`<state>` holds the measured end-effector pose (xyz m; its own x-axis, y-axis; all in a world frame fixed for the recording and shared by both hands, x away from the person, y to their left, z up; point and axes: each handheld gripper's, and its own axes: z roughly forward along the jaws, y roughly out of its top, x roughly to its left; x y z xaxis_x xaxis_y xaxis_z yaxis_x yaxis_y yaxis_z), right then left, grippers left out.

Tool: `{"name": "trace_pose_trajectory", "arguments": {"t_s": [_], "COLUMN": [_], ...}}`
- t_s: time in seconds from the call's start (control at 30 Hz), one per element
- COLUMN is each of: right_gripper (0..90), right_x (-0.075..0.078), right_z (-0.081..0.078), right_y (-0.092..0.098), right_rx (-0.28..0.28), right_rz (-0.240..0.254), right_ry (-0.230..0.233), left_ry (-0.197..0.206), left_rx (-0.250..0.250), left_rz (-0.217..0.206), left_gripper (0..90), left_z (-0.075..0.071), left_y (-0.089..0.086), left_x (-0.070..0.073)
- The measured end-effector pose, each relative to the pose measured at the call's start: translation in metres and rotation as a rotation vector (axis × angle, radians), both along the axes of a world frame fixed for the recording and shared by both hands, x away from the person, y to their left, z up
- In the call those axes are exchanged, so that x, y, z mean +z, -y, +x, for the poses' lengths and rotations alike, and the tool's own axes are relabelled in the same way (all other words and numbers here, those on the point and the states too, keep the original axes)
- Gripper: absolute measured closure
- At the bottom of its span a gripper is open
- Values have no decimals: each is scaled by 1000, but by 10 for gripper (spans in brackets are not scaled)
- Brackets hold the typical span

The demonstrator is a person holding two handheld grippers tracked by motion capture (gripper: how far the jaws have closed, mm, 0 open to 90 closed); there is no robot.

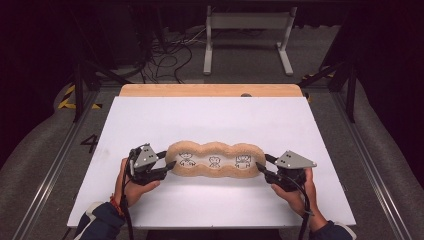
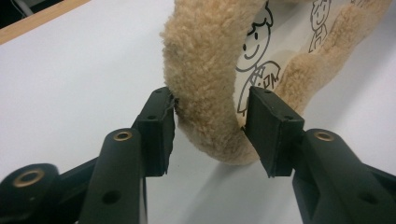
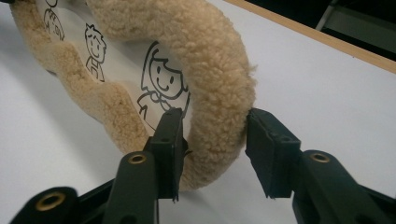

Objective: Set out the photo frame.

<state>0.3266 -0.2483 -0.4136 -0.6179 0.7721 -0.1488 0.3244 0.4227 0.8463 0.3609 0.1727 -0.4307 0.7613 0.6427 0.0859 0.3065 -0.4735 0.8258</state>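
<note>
Hands (image 1: 131,186) at the near edge of a white bench (image 1: 150,120) work two black tools on a long fleecy pad (image 1: 215,160) that lies flat a little nearer the front edge than the wooden strip (image 1: 210,90) along the far edge. Tan plush forms a lobed rim around a white panel printed with three cartoon children (image 1: 215,161) in a row. The pad runs left to right across the middle of the bench, well apart from both side edges.

The left tool (image 1: 169,165) sits at the pad's left end. In the left gripper view its jaws straddle the plush rim (image 2: 201,84), one outside and one on the printed panel; the left tool (image 2: 210,130) has its outer pad at the fleece, while the inner one stands just clear, so the jaws look spread rather than pinching.

The right tool (image 1: 261,167) meets the pad's right end, held by the person's right hand (image 1: 295,192). In the right gripper view the right tool (image 3: 215,149) likewise brackets the rim (image 3: 215,93), with the inner jaw against the fleece and a sliver of gap at the outer one: spread, not clamped.
</note>
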Motion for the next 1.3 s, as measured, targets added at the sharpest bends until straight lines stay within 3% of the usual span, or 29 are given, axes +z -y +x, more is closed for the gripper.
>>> {"name": "trace_pose_trajectory", "arguments": {"t_s": [0.13,0.2,0.37,0.57,0.77,1.07,1.3], "right_gripper": [447,419,238,96,94,117,125], "right_x": [0,-1,-2,-5,-6,-3,-3], "right_z": [1,1,4,6,6,4,2], "right_y": [-1,-2,-2,-2,-4,0,4], "right_rx": [9,10,10,12,26,35,29], "right_rz": [-17,-18,-19,-16,-31,-61,-85], "right_ry": [-11,-14,-32,-48,-54,-44,-39], "left_ry": [4,7,3,-12,-3,23,27], "left_rx": [-10,-6,13,-10,-9,-24,-17], "left_rz": [15,24,-2,2,4,46,45], "left_gripper": [366,345,160,66,56,73,73], "left_z": [-2,-2,-2,-2,-1,-7,-11], "left_y": [1,2,0,1,-1,-3,-11], "left_x": [1,0,-1,-5,-7,-7,-7]}}
